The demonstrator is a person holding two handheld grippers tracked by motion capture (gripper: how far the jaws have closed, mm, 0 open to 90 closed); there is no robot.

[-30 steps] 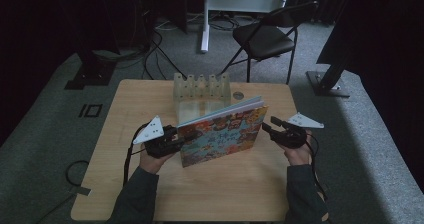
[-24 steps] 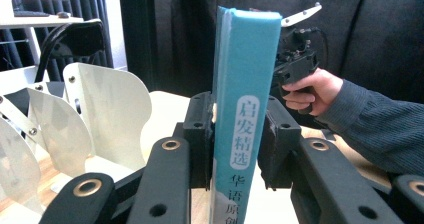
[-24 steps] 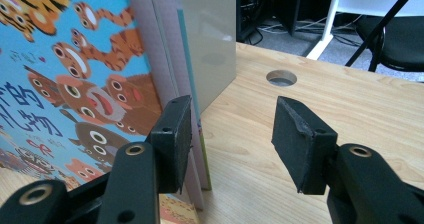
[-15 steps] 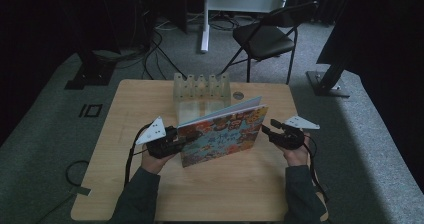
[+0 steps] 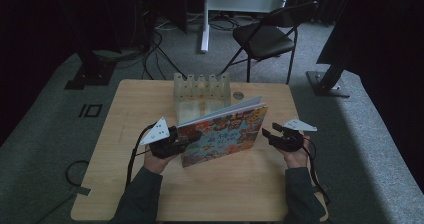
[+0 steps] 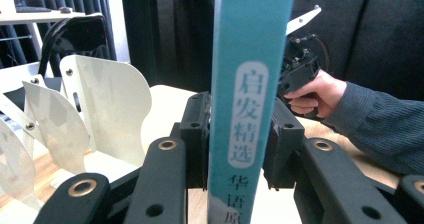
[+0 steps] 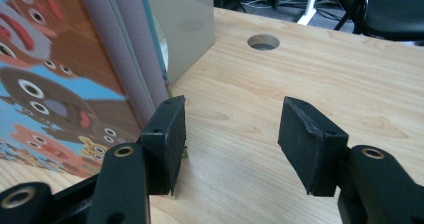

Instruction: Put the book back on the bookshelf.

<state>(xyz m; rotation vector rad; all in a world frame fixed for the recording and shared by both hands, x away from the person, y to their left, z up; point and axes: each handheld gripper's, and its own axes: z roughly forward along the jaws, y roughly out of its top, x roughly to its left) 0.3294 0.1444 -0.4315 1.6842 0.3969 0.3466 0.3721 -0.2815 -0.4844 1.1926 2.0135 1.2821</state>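
Left gripper [image 5: 186,140] fingers clamp the upright book [image 5: 223,132] at its spine; right gripper [image 5: 268,134], at the book's 3 o'clock, gapes wide.

Divider rack [image 5: 201,90] close behind upright book [image 5: 222,133], perhaps touching; bare table [image 5: 220,189] nearer

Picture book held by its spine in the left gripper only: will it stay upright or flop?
The book looks thin, so it would probably tip if released. Left gripper clamps its spine; the hard cover likely stays stiff. Right gripper is open beside it.
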